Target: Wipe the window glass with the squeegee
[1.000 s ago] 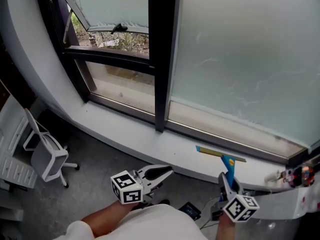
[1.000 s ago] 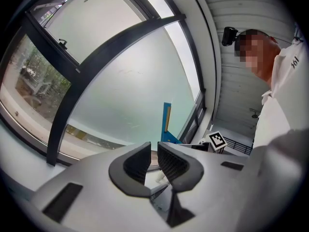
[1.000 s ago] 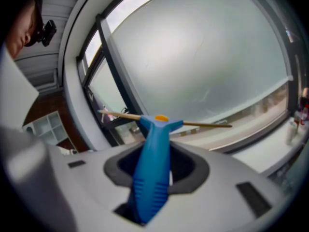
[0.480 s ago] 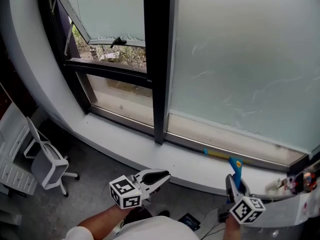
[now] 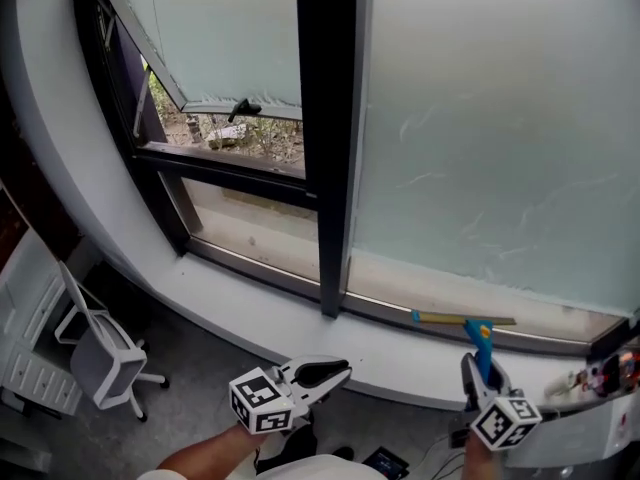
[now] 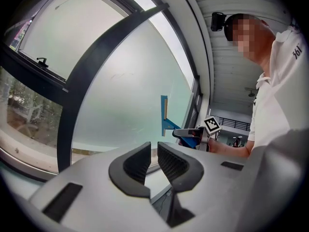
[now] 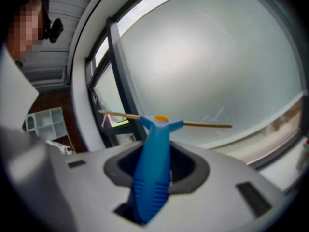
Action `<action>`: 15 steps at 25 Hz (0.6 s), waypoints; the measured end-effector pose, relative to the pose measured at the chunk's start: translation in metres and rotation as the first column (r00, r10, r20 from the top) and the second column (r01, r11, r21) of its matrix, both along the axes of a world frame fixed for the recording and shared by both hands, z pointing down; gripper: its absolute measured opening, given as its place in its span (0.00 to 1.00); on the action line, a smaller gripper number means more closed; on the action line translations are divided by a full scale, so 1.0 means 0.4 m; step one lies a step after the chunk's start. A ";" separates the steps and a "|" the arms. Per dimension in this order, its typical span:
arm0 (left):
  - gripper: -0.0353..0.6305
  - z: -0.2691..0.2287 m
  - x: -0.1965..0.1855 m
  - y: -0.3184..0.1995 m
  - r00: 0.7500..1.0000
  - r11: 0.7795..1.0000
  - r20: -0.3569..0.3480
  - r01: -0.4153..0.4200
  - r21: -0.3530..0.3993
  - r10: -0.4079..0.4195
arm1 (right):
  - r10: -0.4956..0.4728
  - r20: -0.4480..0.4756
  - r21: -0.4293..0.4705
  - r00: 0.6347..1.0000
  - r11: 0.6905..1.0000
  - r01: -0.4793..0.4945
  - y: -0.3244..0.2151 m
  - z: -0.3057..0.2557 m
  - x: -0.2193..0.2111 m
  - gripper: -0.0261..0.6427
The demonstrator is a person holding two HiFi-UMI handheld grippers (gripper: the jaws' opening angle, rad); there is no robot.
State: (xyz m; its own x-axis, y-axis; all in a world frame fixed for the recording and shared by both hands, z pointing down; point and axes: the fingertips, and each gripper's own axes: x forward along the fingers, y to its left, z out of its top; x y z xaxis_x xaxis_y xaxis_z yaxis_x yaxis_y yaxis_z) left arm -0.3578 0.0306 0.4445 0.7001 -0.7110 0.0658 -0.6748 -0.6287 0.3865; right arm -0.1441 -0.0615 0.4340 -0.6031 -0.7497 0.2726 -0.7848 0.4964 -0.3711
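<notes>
The blue-handled squeegee (image 5: pixel 478 336) stands in my right gripper (image 5: pixel 483 373), which is shut on its handle (image 7: pixel 152 173). Its thin yellow-edged blade (image 5: pixel 463 319) lies crosswise just in front of the bottom edge of the big frosted pane (image 5: pixel 500 128); contact with the glass cannot be told. In the right gripper view the blade (image 7: pixel 164 119) spans the lower glass. My left gripper (image 5: pixel 325 372) hovers low in front of the sill, jaws together with nothing between them. From the left gripper view the squeegee (image 6: pixel 165 117) and the right gripper (image 6: pixel 190 133) show beyond the left gripper (image 6: pixel 153 159).
A dark vertical mullion (image 5: pixel 330 138) splits the big pane from a tilted-open window (image 5: pixel 215 38) on the left. A white curved sill (image 5: pixel 300 313) runs below. A white chair (image 5: pixel 105 353) and shelving (image 5: pixel 30 368) stand on the floor at left. Cables and small items (image 5: pixel 600 373) lie on the sill's right end.
Both grippers have drifted a little to the right and toward the window. The squeegee blade has moved with the right gripper along the pane's lower edge.
</notes>
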 end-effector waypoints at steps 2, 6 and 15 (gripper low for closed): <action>0.15 -0.001 -0.034 -0.017 1.000 1.000 -0.016 0.007 0.000 -0.007 | 0.012 -0.027 -0.001 1.000 1.000 -0.012 -0.025 -0.005 -0.028 0.26; 0.15 -0.047 -0.109 -0.090 0.999 0.999 -0.033 0.016 0.038 -0.015 | 0.032 -0.042 0.032 0.999 0.999 -0.031 -0.101 -0.061 -0.089 0.26; 0.15 -0.160 -0.203 -0.221 0.999 0.993 -0.037 -0.016 0.118 0.020 | 0.124 -0.039 0.084 0.991 0.989 -0.121 -0.213 -0.158 -0.155 0.26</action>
State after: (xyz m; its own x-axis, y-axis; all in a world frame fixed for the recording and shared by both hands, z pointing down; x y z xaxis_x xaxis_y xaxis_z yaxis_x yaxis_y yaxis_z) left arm -0.4390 -0.0579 0.3806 0.7131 -0.6996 -0.0447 -0.6493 -0.6832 0.3341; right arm -0.2062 -0.1467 0.3709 -0.4941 -0.8378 0.2321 -0.8562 0.4227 -0.2969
